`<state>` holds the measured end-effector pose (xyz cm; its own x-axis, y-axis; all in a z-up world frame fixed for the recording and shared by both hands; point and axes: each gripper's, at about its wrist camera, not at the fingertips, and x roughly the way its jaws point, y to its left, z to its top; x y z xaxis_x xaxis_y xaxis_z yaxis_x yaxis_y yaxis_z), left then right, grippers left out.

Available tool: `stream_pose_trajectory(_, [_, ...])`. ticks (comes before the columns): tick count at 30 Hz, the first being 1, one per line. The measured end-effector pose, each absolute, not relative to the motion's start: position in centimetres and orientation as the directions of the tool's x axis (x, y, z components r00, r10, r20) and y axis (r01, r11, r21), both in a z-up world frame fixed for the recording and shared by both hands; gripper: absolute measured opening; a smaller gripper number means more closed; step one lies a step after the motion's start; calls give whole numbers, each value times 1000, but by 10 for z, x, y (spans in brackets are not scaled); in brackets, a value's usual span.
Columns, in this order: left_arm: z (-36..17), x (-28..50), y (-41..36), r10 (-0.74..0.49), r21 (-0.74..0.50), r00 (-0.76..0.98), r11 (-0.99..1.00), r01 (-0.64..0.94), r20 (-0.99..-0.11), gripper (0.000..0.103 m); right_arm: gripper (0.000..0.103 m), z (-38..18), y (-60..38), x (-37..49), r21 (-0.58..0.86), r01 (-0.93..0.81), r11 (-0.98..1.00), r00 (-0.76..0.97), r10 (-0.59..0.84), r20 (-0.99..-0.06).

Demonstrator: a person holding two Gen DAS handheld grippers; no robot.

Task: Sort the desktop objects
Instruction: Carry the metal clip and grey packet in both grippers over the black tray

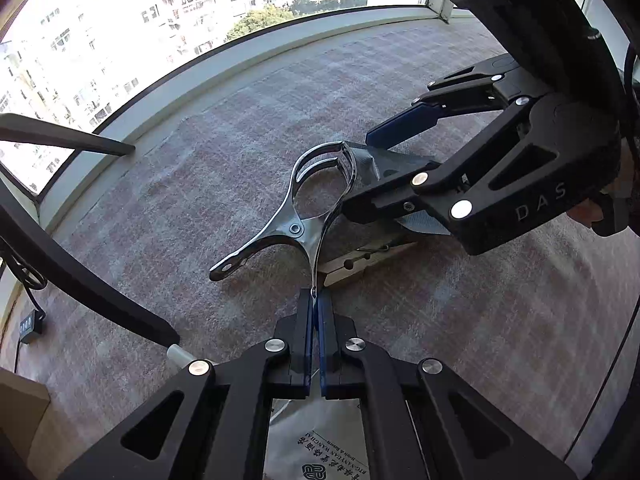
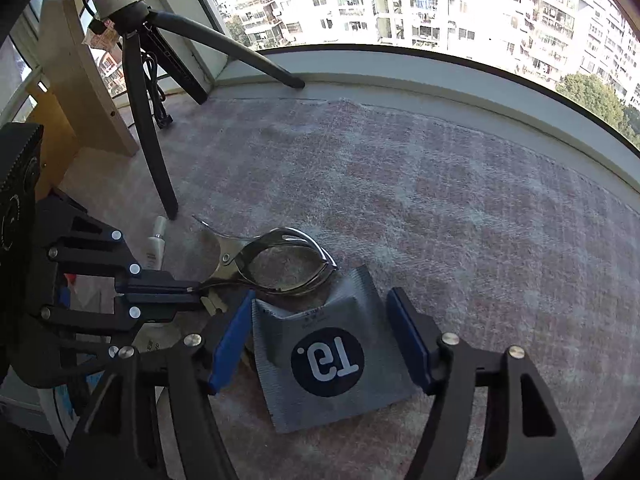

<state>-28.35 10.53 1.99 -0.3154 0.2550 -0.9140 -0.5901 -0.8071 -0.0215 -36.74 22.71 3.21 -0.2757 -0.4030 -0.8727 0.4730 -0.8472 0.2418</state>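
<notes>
Carpet by window | one clip, one sachet | left gripper pinches clip handle | right gripper spread wide around sachet | peg half hidden

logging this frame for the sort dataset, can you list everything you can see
metal clip: one, silver, jaws closed on the top edge of the packet, one handle pinched by the left gripper
packet: one, grey with a dark round logo, lying between the right gripper's fingers
wooden clothespin: one, pale wood, on the mat behind the clip
small tube: one, white, by a tripod foot
tripod: one, black, back left of the mat
mat: one, pinkish-grey, covering the surface
printed pouch: one, white, under the left gripper
left gripper: black, blue pads, shut on the clip handle
right gripper: black, blue pads, open around the packet
</notes>
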Motion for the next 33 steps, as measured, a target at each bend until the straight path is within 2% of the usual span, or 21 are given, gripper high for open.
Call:
stream_pose_trajectory(1, [21,-281,106,254,-21,-317,-808,-588,-914,1,55,33,230,-365,255,468,-846,-273,-413,-869])
stream_pose_trajectory(4, [24,-275,106,251,-18,-321,-813,-583,-913,1,44,38,238,-354,256,453,-854,-293,-414,-862])
stream_pose_trajectory(5, [25,-273,107,250,-18,-322,-814,-580,-913,1,33,39,239,-350,265,453,-851,-291,-422,-858])
stream_pose_trajectory(14, [49,-272,99,246,-7,-337,-817,-576,-909,1,18,49,243,-328,253,412,-875,-338,-405,-849])
stream_pose_trajectory(25, [88,-252,70,262,-11,-403,-850,-527,-877,1,17,90,270,-297,332,326,-885,-420,-450,-788])
stream_pose_trajectory(28, [109,-235,58,258,-8,-431,-865,-501,-865,1,17,106,266,-281,306,324,-895,-434,-429,-793])
stream_pose_trajectory(33, [149,-194,32,244,-6,-487,-898,-440,-839,1,17,142,256,-249,330,354,-875,-453,-469,-758])
